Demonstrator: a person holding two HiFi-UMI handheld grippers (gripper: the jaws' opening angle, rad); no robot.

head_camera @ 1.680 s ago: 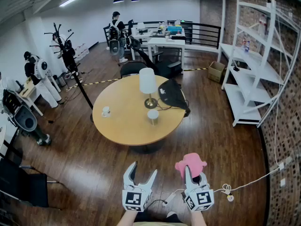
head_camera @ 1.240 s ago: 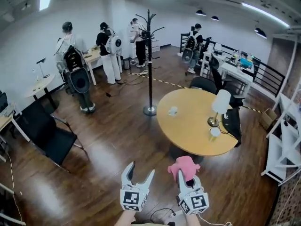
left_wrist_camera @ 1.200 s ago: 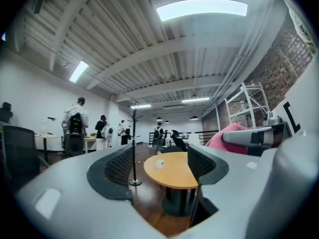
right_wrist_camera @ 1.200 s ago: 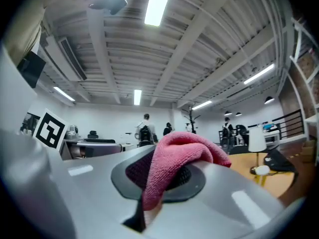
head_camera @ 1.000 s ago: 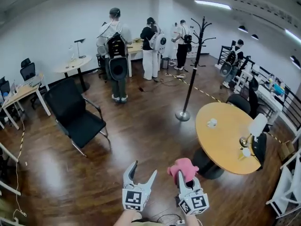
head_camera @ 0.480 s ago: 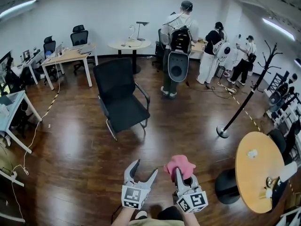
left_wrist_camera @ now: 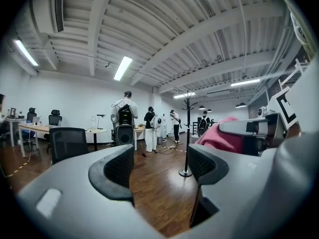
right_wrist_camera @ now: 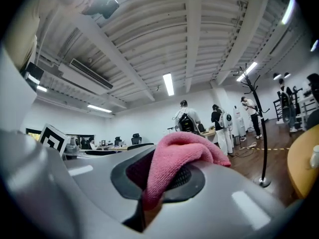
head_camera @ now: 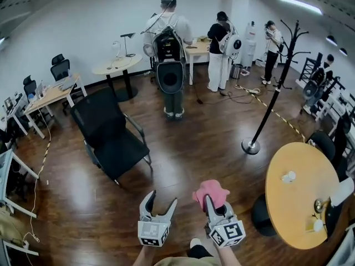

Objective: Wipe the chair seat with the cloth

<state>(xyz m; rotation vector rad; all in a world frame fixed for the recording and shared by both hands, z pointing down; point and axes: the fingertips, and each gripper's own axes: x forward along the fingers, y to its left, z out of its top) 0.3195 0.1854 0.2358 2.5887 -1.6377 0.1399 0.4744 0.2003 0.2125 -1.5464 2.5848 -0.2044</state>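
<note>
A black office chair (head_camera: pixel 111 134) on a metal frame stands on the wood floor at left of centre in the head view, well ahead of both grippers. My right gripper (head_camera: pixel 209 199) is shut on a pink cloth (head_camera: pixel 211 190), which bulges over its jaws (right_wrist_camera: pixel 174 163). My left gripper (head_camera: pixel 157 205) is open and holds nothing; wood floor shows between its jaws (left_wrist_camera: pixel 159 171). From the left gripper view the chair's back (left_wrist_camera: pixel 67 143) sits at left and the pink cloth (left_wrist_camera: pixel 222 136) at right.
A round wooden table (head_camera: pixel 299 190) with a lamp and cups stands at right. A black coat stand (head_camera: pixel 269 107) is ahead right. Several people with backpack rigs (head_camera: pixel 169 60) stand by desks at the back. More desks and chairs (head_camera: pixel 47 90) line the left wall.
The head view has swung far left, from the round table to the black chair, then slightly back. The right gripper has kept the pink cloth; the left has stayed open.
</note>
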